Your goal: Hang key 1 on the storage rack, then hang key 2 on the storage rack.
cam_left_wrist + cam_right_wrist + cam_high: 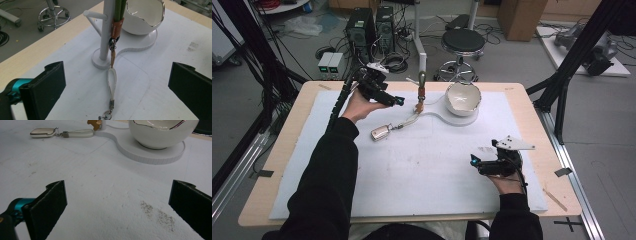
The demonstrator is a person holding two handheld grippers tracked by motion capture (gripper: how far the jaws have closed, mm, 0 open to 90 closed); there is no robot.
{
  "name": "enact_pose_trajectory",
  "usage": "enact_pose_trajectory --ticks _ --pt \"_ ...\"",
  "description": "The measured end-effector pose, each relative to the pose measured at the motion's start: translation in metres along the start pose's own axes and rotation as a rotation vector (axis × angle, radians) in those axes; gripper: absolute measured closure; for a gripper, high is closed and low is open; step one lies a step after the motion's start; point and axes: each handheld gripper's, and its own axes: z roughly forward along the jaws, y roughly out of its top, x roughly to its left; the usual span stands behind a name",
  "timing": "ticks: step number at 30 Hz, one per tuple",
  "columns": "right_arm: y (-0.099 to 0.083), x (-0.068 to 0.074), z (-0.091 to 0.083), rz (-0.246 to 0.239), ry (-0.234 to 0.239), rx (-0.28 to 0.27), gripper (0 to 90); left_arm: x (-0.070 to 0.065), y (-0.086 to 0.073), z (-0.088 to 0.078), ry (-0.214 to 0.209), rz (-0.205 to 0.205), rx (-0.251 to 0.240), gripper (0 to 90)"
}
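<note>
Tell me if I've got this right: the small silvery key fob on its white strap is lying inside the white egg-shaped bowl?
Not quite. The small silvery key fob on its white strap lies on the white mat, left of the white egg-shaped bowl, as the high view shows.

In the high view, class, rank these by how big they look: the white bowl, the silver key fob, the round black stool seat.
1. Stool seat, though it stands farther off, so its true size is unsure.
2. White bowl, slightly smaller.
3. Key fob, clearly smallest.
</note>
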Motion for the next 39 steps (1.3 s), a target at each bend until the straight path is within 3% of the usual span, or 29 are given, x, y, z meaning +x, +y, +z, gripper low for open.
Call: enact_pose_trajectory --ticks 25,39 --pt "-0.001 0.000 0.000 -0.004 0.001 0.008 0.8 0.006 -0.022 0.025 -0.020 -0.009 0.089 1.7" --pt "-0.001 0.000 0.001 -0.003 0.005 0.016 0.8 0.005 -0.035 0.056 -0.049 -0.003 0.173 1.7"
